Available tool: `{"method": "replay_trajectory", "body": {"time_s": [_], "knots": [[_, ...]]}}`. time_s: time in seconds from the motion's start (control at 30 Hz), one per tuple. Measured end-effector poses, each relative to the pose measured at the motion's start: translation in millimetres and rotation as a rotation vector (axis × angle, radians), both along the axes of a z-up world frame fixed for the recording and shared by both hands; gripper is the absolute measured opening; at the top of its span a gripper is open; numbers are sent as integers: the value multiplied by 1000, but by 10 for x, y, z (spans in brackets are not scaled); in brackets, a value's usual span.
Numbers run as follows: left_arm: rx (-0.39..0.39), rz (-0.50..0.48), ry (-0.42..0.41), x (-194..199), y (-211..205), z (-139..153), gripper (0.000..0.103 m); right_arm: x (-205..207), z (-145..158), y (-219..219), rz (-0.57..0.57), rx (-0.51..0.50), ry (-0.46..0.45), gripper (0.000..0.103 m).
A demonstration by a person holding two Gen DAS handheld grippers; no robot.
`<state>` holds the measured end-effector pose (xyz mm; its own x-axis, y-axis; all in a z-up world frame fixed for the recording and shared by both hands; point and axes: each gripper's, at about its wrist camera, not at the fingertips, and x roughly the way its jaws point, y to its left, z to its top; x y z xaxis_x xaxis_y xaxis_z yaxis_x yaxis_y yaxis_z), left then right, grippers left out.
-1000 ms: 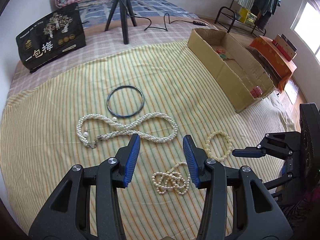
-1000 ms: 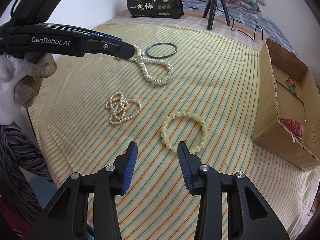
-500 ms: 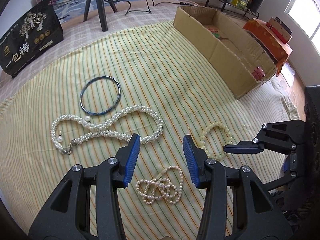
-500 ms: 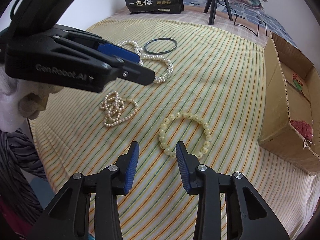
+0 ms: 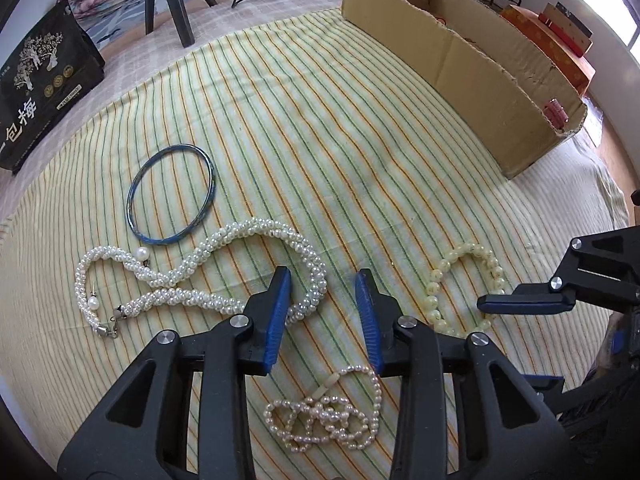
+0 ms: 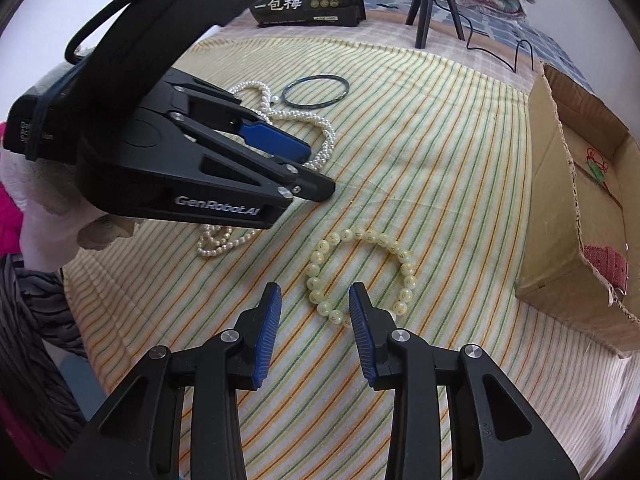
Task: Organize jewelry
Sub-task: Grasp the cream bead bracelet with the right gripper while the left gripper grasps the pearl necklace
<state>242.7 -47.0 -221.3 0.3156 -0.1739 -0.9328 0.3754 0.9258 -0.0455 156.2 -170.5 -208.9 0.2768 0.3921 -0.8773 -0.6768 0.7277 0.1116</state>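
On the striped cloth lie a blue bangle (image 5: 132, 200) (image 6: 316, 106), a thick twisted pearl necklace (image 5: 192, 296) (image 6: 328, 136), a tangled small pearl strand (image 5: 324, 420) (image 6: 218, 246) and a yellow bead bracelet (image 5: 434, 300) (image 6: 406, 268). My left gripper (image 5: 323, 280) (image 6: 316, 170) hangs low over the small strand with its jaws closing. Its tips stand over bare cloth beside the thick necklace's loop, gripping nothing. My right gripper (image 6: 315, 292) points down at the bracelet's near edge, jaws closing. A few beads sit between its tips, and the pads do not press them.
A long cardboard box (image 5: 480, 92) (image 6: 560, 220) with small items inside stands at the right. A black printed bag (image 5: 36, 92) (image 6: 308, 0) and a tripod (image 5: 176, 8) stand at the back. A white-gloved hand (image 6: 48, 216) holds the left gripper.
The left gripper has come down and forward over the small pearl strand, and its jaws have narrowed. The right gripper has stayed by the bracelet, its jaws slightly narrower.
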Motion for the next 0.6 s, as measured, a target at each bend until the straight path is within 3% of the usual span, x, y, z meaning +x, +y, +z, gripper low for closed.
{"method": "replay_trajectory", "body": {"time_s": [0.1, 0.23, 0.37, 0.43, 0.6], "knots": [[-6, 12, -11, 12, 7, -17, 26, -25, -19, 47, 20, -22, -15, 33], [-12, 30, -17, 46, 32, -10, 8, -69, -76, 134, 57, -85, -57, 32], [-42, 63, -8, 52, 97, 20, 6, -106, -92, 165, 72, -113, -93, 24], [-58, 83, -6, 55, 134, 44, 6, -116, -86, 176, 75, -130, -106, 10], [-100, 125, -30, 19, 268, 193, 6, -123, -55, 216, 83, -158, -117, 6]]}}
